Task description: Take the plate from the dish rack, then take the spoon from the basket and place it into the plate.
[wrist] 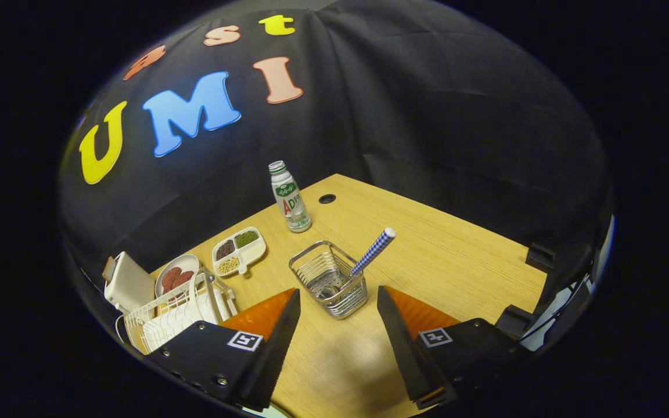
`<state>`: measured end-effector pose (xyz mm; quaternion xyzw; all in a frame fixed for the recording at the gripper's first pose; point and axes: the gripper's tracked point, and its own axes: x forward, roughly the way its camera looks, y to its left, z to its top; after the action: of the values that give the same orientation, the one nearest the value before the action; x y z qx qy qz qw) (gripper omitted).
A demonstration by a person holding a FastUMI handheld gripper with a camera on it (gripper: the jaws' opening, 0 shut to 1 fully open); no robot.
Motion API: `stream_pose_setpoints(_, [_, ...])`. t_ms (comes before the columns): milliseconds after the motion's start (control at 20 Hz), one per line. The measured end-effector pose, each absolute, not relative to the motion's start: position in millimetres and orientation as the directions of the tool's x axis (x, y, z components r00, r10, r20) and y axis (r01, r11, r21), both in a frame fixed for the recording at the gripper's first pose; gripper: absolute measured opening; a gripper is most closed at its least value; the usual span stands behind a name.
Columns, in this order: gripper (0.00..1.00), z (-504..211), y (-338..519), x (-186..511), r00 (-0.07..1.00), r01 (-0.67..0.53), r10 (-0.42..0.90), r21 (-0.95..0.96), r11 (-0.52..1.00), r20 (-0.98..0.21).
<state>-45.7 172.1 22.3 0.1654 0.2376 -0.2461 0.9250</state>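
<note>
A wire metal basket [327, 280] stands on the wooden table [456, 261], just ahead of my fingers and in line with the gap between them. A spoon with a blue-and-white checked handle [374, 251] leans out of it toward the right. The white dish rack [179, 312] stands to the left, beside my left finger [279, 331]. Something pale lies among its bars; I cannot tell whether it is the plate. My gripper [338, 292] hovers above the table, open, with nothing between its fingers.
Behind the rack sit a small oval dish with reddish pieces [176, 274] and a white box [129, 284]. A divided tray of beans [240, 251] and an upright bottle [291, 198] stand beyond the basket. A cable hole [327, 198] marks the far corner.
</note>
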Motion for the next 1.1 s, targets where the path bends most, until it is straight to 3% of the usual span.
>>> stream_pose_setpoints(550, [0.83,5.1,122.9,-5.1,0.723,0.623,-0.433,0.237,0.745,-0.538])
stream_pose_setpoints(600, [0.65,3.5,120.5,-3.6,0.717,0.628,-0.439,0.23,0.743,-0.541])
stream_pose_setpoints(650, [0.57,-1.2,117.1,-3.6,0.711,0.634,-0.445,0.223,0.74,-0.545])
stream_pose_setpoints(750, [0.57,-0.4,115.4,-0.8,0.716,0.63,-0.44,0.231,0.741,-0.543])
stream_pose_setpoints(900, [0.27,-1.8,116.3,1.5,0.717,0.626,-0.438,0.225,0.747,-0.543])
stream_pose_setpoints(950, [0.27,1.9,119.9,6.5,0.735,0.612,-0.426,0.245,0.752,-0.527])
stream_pose_setpoints(1050, [0.11,6.8,123.9,15.1,0.758,0.587,-0.408,0.26,0.767,-0.508])
stream_pose_setpoints(1100, [0.11,8.6,128.7,17.3,0.771,0.568,-0.393,0.261,0.781,-0.501])
